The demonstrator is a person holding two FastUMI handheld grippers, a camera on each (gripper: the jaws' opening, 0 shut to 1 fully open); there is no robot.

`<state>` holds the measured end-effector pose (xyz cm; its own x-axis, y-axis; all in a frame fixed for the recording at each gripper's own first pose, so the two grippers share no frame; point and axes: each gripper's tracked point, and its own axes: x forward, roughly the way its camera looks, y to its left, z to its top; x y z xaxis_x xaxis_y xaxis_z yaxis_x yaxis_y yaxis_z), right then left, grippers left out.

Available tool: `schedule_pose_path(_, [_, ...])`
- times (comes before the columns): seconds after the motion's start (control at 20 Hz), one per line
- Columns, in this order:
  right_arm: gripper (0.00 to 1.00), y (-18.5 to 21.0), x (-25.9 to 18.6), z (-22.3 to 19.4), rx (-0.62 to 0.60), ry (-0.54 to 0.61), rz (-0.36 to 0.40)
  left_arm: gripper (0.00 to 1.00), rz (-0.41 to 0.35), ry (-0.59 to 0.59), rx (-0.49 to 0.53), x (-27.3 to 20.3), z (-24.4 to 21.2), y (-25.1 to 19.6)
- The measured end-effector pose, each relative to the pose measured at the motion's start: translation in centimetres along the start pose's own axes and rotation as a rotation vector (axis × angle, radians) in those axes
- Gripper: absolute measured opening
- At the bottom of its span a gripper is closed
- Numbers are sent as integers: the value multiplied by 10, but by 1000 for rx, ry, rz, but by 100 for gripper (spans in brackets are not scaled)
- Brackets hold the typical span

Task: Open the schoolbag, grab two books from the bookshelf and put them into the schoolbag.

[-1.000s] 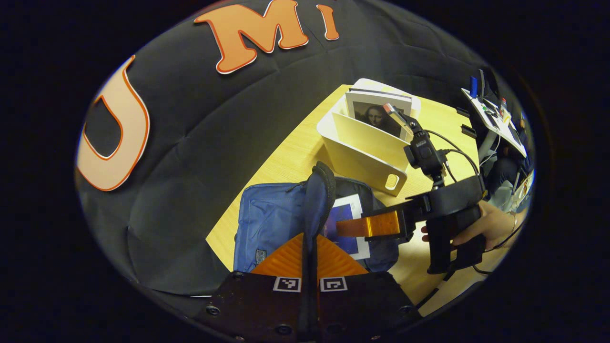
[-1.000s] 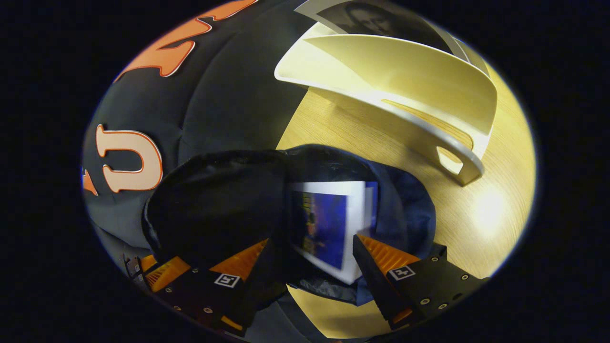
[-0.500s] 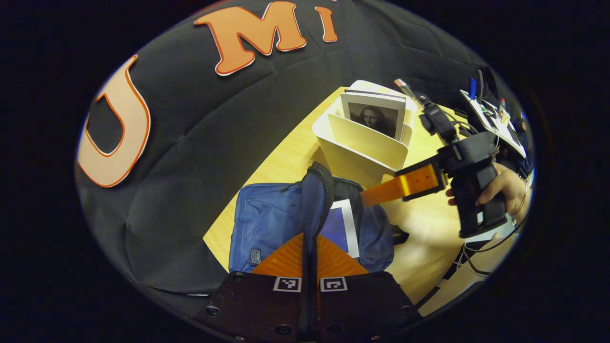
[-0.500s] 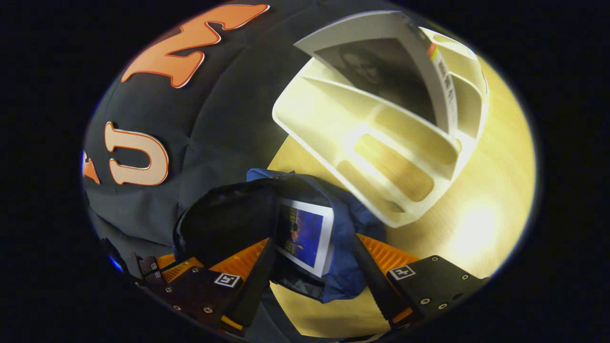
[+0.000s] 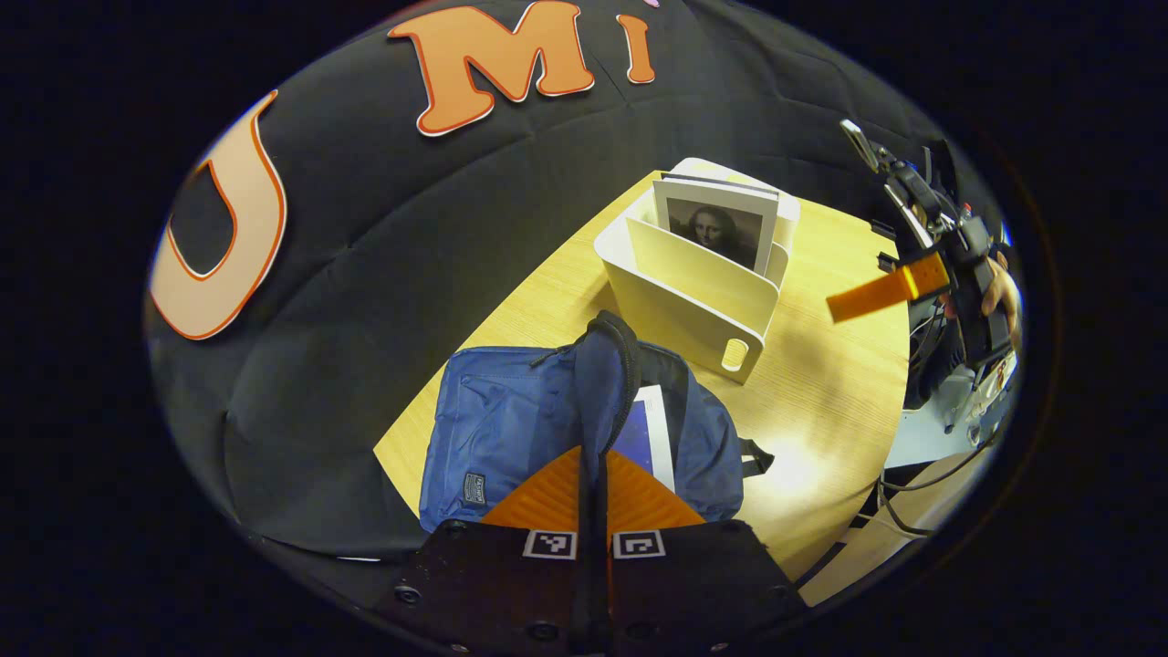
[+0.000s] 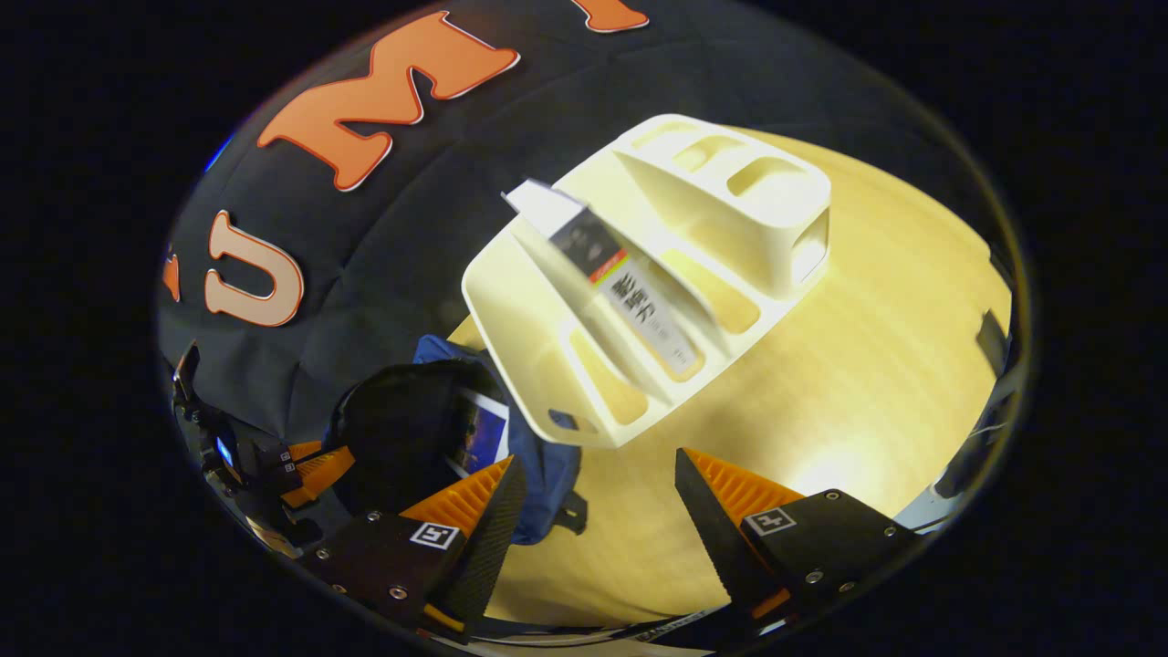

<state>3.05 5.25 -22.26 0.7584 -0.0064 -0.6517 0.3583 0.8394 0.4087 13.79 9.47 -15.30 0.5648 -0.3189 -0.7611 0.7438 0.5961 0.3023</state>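
Observation:
The blue schoolbag point(image 5: 511, 424) lies on the wooden table point(image 5: 821, 401), and my left gripper point(image 5: 593, 452) is shut on its raised flap point(image 5: 604, 374). A blue-covered book point(image 5: 652, 424) sits inside the bag's mouth. Behind the bag stands the cream bookshelf point(image 5: 684, 287) with a portrait-cover book point(image 5: 721, 224) upright in it. My right gripper point(image 6: 598, 461) is open and holds nothing, hovering over the table in front of the bookshelf point(image 6: 730, 182). The shelved book point(image 6: 630, 292) shows its spine, with the schoolbag point(image 6: 543, 456) and its blue book point(image 6: 479, 433) at lower left.
At the far right of the left gripper view, a hand point(image 5: 1002, 292) holds the right gripper point(image 5: 881, 292) high above the table's edge. Cables and equipment point(image 5: 949, 411) lie beyond that edge. The left gripper point(image 6: 306, 470) shows beside the bag.
My right gripper has drawn back from the bag's mouth, rising up and away to the right, leaving the blue book inside. The left gripper still holds the flap up.

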Motion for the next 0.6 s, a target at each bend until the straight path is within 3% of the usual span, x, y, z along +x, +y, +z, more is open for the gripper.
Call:
schedule_pose_path(0.3, [97,-12,-47,82,-224,-86,-86,0,7,5,-29,3,-3,3])
schedule_pose_path(0.6, [97,36,-48,145,-421,-90,-63,1,5,14,-63,7,-7,2])
